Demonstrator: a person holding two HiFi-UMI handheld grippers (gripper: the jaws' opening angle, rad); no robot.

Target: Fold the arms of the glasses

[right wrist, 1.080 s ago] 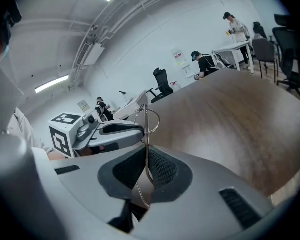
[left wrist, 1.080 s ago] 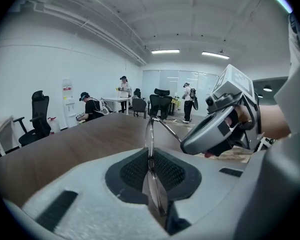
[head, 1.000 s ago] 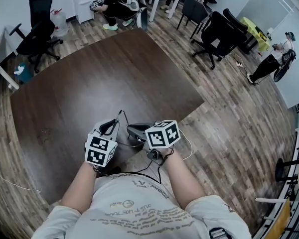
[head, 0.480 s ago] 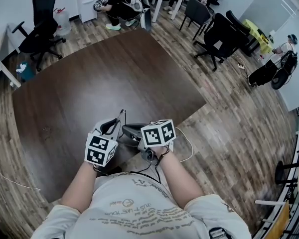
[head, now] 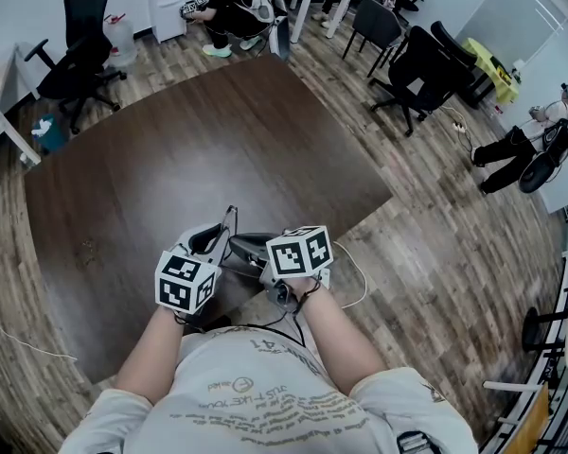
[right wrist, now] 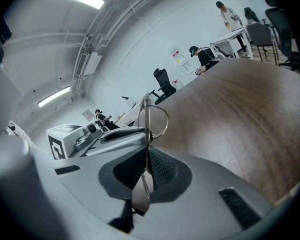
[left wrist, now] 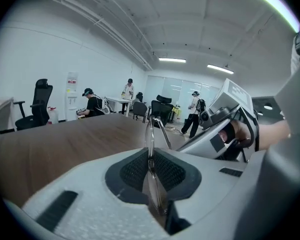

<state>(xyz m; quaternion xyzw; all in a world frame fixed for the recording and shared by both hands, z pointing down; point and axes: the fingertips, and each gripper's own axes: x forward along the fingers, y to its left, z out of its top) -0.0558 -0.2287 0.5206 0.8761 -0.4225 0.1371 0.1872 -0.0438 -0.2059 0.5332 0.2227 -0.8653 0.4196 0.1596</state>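
Open office, brown table, both grippers bunched over its near edge: left gripper clamped on the glasses frame, right gripper clamped on what looks like one arm, so fold reads as mid-way, neither arm visibly tucked flat yet.

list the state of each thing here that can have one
glasses, held up edge-on between both tongs; cannot tell if the arms are folded
left tongs, shut on the glasses, pads pressed on the thin frame
right tongs, shut on the glasses, just below a round lens rim
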